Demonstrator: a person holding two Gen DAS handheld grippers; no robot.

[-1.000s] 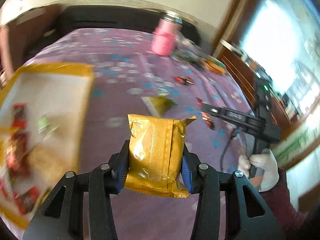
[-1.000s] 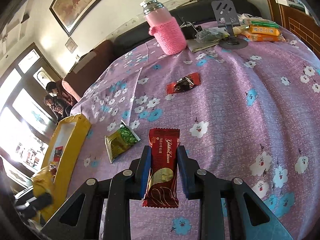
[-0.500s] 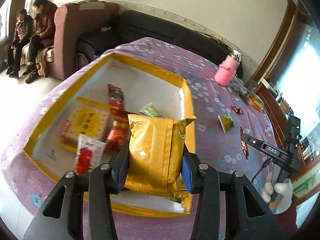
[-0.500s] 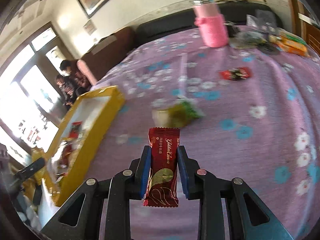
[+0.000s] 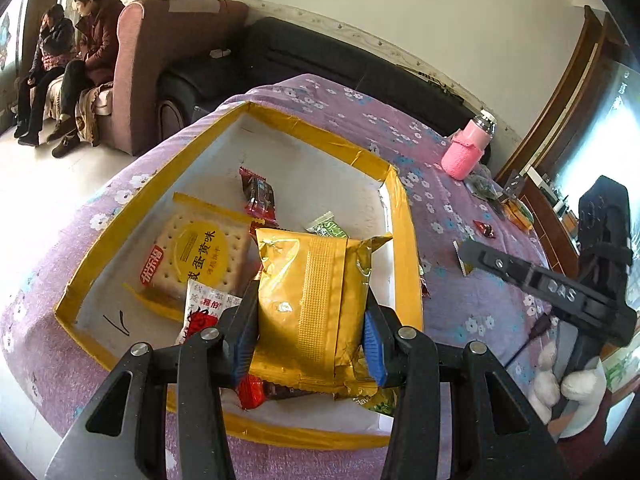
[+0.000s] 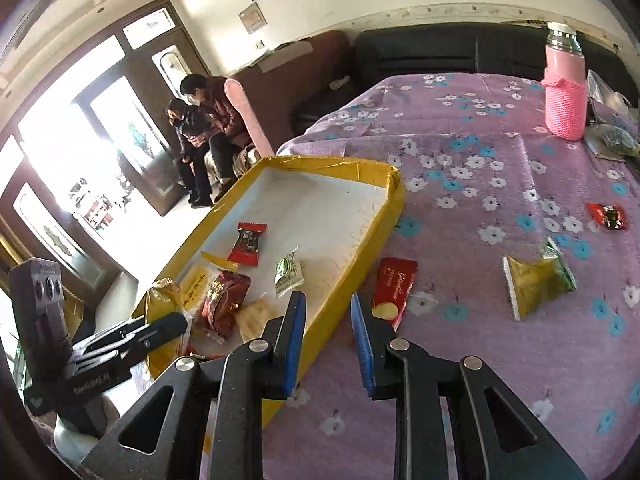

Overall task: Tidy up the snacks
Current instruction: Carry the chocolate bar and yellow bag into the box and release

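My left gripper (image 5: 310,332) is shut on a gold snack packet (image 5: 316,304), held over the near end of the yellow-rimmed box (image 5: 410,240). The box holds a cracker pack (image 5: 200,256), a red candy (image 5: 258,196), a green packet (image 5: 328,228) and others. My right gripper (image 6: 326,328) is open and empty above the box's right wall (image 6: 360,264). A red wafer bar (image 6: 394,292) lies on the purple cloth just outside that wall, beside the right finger. A gold-green packet (image 6: 538,280) and a small red candy (image 6: 608,216) lie further right on the cloth.
A pink bottle (image 6: 564,92) stands at the far side of the table with bags (image 6: 612,136) beside it. Two people (image 6: 204,128) sit on a sofa beyond the table's left end. The left gripper also shows in the right wrist view (image 6: 132,336).
My right gripper has opened and let go of the red wafer bar, which now lies on the cloth outside the box. My left gripper still holds the gold packet, a little closer over the box.
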